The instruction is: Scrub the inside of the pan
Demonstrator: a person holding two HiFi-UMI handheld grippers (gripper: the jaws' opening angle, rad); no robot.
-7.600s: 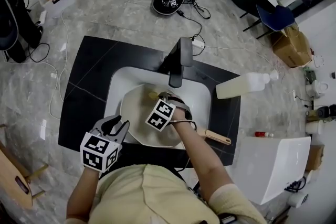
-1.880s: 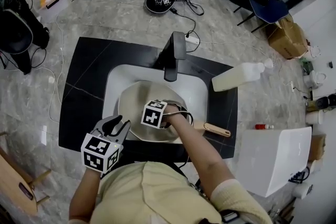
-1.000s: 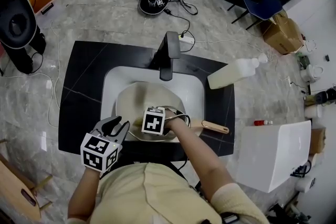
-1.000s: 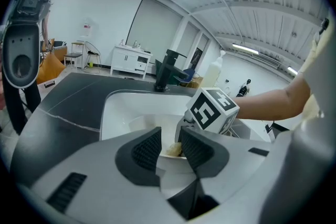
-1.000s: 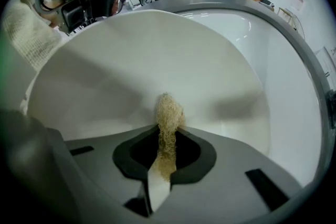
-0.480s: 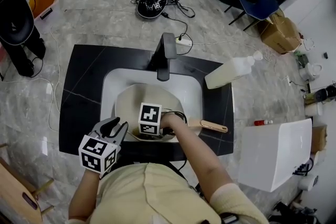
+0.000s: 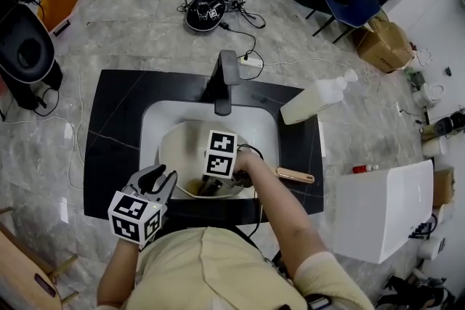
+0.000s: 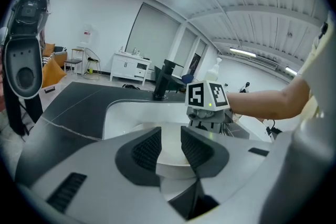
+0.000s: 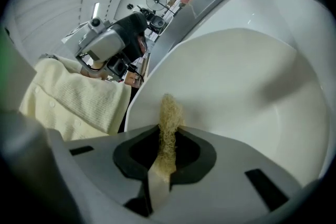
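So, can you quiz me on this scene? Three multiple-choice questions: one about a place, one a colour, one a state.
1. Where is the pan? A on a stove; B in the sink; C on a shelf.
2. What colour is the counter? A black; B red; C green.
3. The jaws of the right gripper are: A wide open, empty; B shut on a scrubbing pad; C shut on a spoon.
Answers: B, it lies inside the white sink; A, it shows black all round the sink; B, the straw-coloured pad is pinched between them.
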